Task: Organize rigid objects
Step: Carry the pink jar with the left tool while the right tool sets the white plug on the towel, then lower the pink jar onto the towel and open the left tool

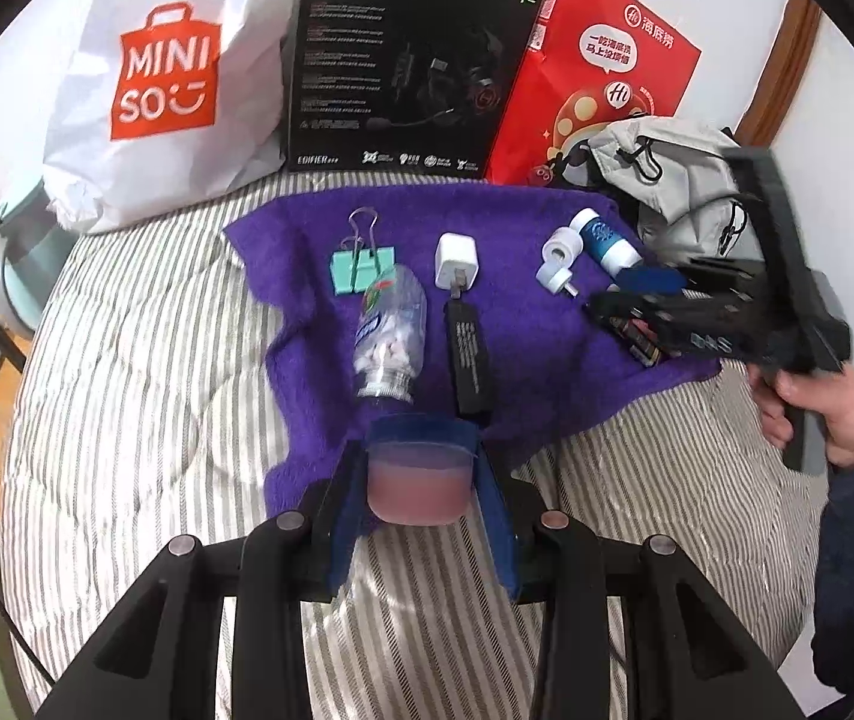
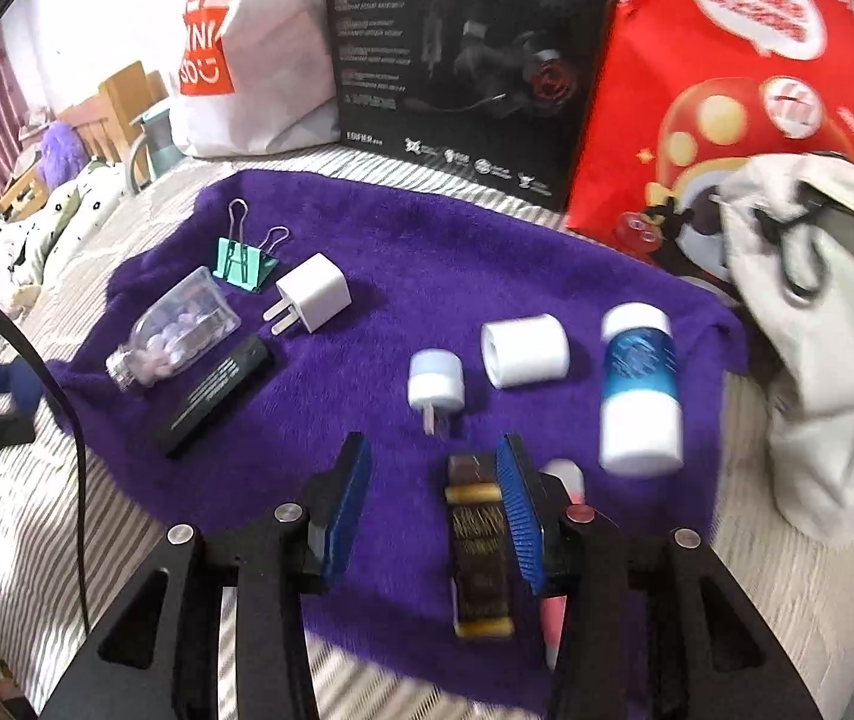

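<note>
On the purple towel (image 1: 547, 360) lie a teal binder clip (image 1: 360, 270), a white charger (image 1: 457, 261), a capless pill bottle (image 1: 390, 330) and a black flat bar (image 1: 469, 360). My left gripper (image 1: 420, 456) is shut on a translucent pink cap (image 1: 417, 486) at the towel's near edge. In the right wrist view, my right gripper (image 2: 433, 450) stands open low over the towel (image 2: 427, 276). A brown and gold pack (image 2: 478, 546) lies against the inside of its right finger. Ahead lie a small white plug (image 2: 436, 384), a white roll (image 2: 526, 351) and a blue-and-white bottle (image 2: 640, 390).
Along the back stand a white Miniso bag (image 1: 156, 78), a black headset box (image 1: 408, 60) and a red paper bag (image 1: 607, 60). A grey pouch (image 2: 829, 330) crowds the towel's right side. Striped bedding (image 1: 156, 360) surrounds the towel. A hand (image 1: 829, 414) holds the right gripper.
</note>
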`<state>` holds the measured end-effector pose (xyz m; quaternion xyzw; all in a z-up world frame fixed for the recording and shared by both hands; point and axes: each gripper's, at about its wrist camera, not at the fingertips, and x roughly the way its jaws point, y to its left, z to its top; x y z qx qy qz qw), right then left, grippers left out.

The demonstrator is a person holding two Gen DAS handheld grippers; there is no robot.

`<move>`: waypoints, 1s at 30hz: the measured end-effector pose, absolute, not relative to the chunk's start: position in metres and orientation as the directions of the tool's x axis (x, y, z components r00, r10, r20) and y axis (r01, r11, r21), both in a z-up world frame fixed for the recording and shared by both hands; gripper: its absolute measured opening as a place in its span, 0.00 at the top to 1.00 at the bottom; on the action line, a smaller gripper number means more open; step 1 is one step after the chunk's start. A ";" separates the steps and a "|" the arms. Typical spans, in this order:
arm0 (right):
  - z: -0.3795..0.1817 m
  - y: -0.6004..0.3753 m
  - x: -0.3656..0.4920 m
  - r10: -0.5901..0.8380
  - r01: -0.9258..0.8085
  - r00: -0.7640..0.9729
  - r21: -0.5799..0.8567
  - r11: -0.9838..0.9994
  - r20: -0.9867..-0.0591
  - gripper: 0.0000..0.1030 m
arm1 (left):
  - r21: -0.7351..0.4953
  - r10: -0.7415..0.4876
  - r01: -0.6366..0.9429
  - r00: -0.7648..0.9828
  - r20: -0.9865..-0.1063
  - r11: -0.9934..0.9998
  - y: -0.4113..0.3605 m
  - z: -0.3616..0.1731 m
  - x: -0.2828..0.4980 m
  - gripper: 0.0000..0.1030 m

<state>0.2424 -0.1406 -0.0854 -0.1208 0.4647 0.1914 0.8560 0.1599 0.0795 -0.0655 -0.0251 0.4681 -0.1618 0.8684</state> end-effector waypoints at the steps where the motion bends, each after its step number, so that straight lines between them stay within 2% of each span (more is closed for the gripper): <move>1: -0.083 -0.146 0.237 0.217 -0.433 0.498 -0.025 0.901 -0.840 0.57 | -0.193 -0.305 0.261 0.512 -0.803 0.946 0.078 -0.065 0.162 0.66; 15: -0.064 -0.217 0.156 0.197 -0.341 0.520 0.009 0.940 -0.831 0.53 | -0.166 -0.344 0.381 0.465 -0.816 0.910 -0.005 -0.083 0.228 0.66; 30: -0.068 -0.231 0.120 0.258 -0.279 0.513 0.125 0.952 -0.819 0.53 | -0.068 -0.270 0.447 0.407 -0.872 0.892 -0.055 -0.114 0.251 0.66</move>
